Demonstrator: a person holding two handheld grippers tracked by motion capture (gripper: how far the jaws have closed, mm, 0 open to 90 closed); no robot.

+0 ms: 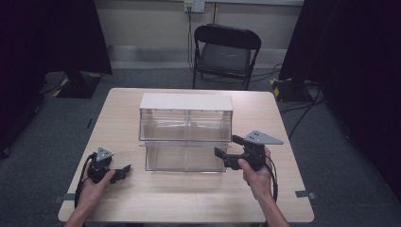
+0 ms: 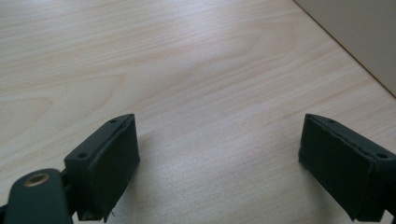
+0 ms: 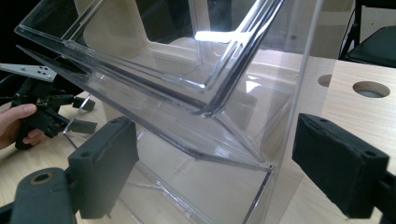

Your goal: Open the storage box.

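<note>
Acrylic, clear and glossy, makes up the two-tier bin organiser (image 1: 185,137) that stands mid-table on the pale wood-grain table (image 1: 142,198). Its top is a flat, opaque white slab, and each tier is split by a thin upright wall into two compartments with sloped, open fronts facing the person. Light glints off the sharp folded edges, and the walls are thin enough for the wood to show through.

At the organiser's lower right front corner sits the right gripper (image 1: 226,150), held in the person's right hand (image 1: 257,175), with a grey three-cornered plate on top. In the right gripper view its two blocky black jaws, matte and screwed on at the corners, stand wide apart with nothing clamped; the organiser's (image 3: 201,116) near corner post and angled bin walls rise between and just beyond them. Whether either jaw touches the plastic I cannot tell. Round holes are cut in the tabletop to the right in that view.

Down at the table's front left, well apart from the organiser, the left gripper (image 1: 124,171) rests low over the wood in the left hand (image 1: 92,189). The left gripper view has its jaws spread wide and empty, with bare, finely streaked tabletop (image 2: 196,84) between them.

Behind the table stands a black folding chair (image 1: 226,54) with a padded seat on grey carpet.
</note>
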